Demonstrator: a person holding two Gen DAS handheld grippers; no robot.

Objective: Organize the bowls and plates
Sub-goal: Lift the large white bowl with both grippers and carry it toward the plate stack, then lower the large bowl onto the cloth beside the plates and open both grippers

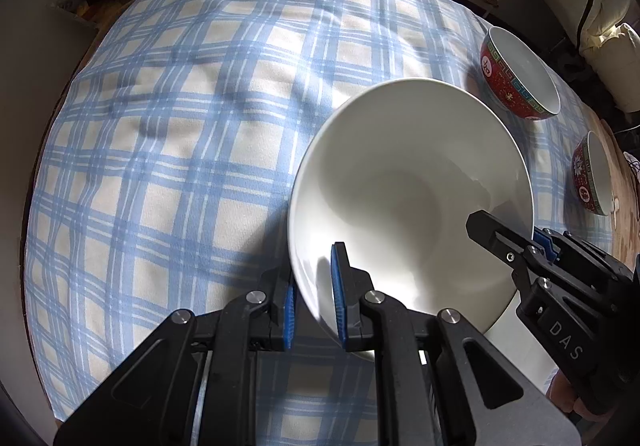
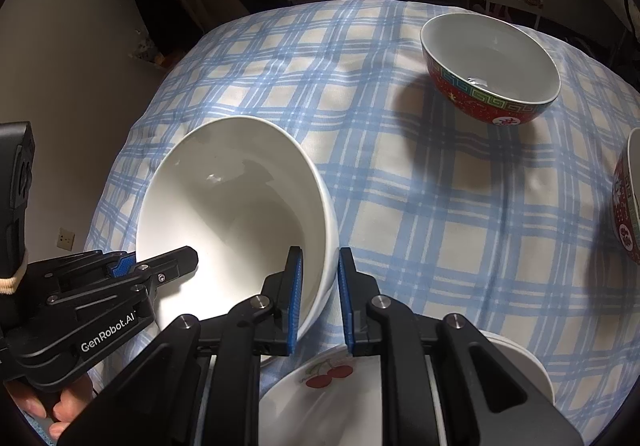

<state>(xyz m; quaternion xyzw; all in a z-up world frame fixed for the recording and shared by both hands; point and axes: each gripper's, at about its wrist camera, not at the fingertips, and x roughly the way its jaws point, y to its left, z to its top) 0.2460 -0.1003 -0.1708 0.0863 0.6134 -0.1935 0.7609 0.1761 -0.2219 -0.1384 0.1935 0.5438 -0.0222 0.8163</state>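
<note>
Left wrist view: left gripper [image 1: 314, 298] pinches the left rim of the plain white ceramic bowl [image 1: 408, 202], blue pads on either side of the wall.
Bowl place: tilted, over the blue-and-white checked tablecloth [image 1: 180, 150], toward its near edge.
Right gripper [image 2: 320, 296]: nearly closed, clamping the bowl's right rim.
Far right edge: two red patterned bowls [image 1: 516, 74], [image 1: 592, 178], standing apart.
Near edge: white cherry-print plate [image 2: 340, 386].
</note>
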